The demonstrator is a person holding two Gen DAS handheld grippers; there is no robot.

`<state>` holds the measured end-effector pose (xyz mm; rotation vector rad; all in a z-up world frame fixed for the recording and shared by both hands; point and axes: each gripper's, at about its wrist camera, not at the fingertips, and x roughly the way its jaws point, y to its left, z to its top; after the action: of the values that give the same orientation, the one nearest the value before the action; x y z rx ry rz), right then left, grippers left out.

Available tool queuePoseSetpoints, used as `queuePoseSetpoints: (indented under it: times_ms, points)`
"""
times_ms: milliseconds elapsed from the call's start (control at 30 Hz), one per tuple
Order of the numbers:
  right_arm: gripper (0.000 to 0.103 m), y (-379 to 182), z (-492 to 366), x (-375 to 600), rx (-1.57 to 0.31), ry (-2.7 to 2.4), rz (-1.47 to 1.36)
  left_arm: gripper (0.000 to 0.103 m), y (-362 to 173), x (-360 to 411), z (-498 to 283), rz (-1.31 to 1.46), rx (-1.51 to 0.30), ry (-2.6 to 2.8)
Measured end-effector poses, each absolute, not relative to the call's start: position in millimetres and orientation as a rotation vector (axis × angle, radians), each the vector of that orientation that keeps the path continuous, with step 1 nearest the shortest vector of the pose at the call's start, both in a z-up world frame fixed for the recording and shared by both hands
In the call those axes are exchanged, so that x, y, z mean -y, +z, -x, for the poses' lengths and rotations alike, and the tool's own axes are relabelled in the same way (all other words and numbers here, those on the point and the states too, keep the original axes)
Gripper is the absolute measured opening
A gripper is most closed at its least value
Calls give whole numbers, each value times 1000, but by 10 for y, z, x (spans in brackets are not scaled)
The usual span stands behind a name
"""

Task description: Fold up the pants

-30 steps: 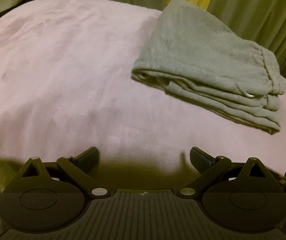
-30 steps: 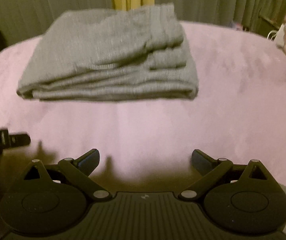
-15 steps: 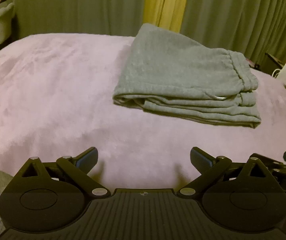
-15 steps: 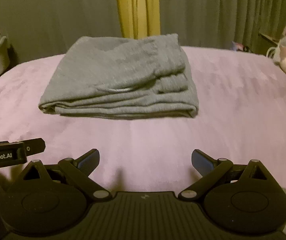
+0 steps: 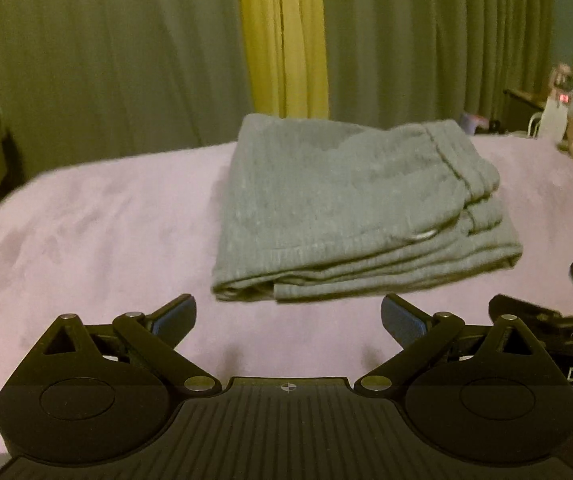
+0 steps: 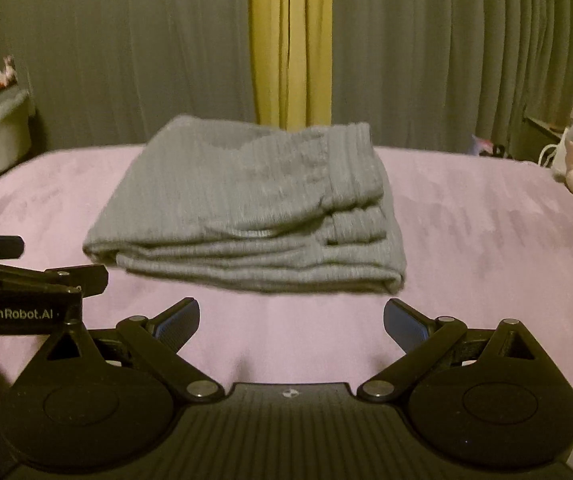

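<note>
I find the pants (image 5: 350, 208) folded in a stack on the pink blanket (image 5: 86, 232). My left gripper (image 5: 288, 316) and right gripper (image 6: 291, 318) are spread, empty. Risk: a careless nudge spills the loose layers.

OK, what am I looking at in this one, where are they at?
A person holds two grippers over a bed with a pink blanket. The grey pants already lie folded in a flat stack on it. The left gripper and right gripper are both open, empty and short of the pants, touching nothing. The fold looks finished.
</note>
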<state>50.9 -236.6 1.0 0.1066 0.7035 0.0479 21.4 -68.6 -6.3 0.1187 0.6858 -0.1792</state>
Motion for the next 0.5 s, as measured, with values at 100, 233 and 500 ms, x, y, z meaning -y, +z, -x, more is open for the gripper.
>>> queuePoseSetpoints:
  times_ms: [100, 233, 500]
  points:
    - [99, -11, -551, 2397, -688, 66, -136, 102, -143, 655, -298, -100, -713, -160]
    - [99, -64, -639, 2450, -701, 53, -166, 102, -286, 760, -345, -187, -741, -158]
    - [99, -164, -756, 2506, -735, 25, -198, 102, -420, 908, -329, -259, -780, -214]
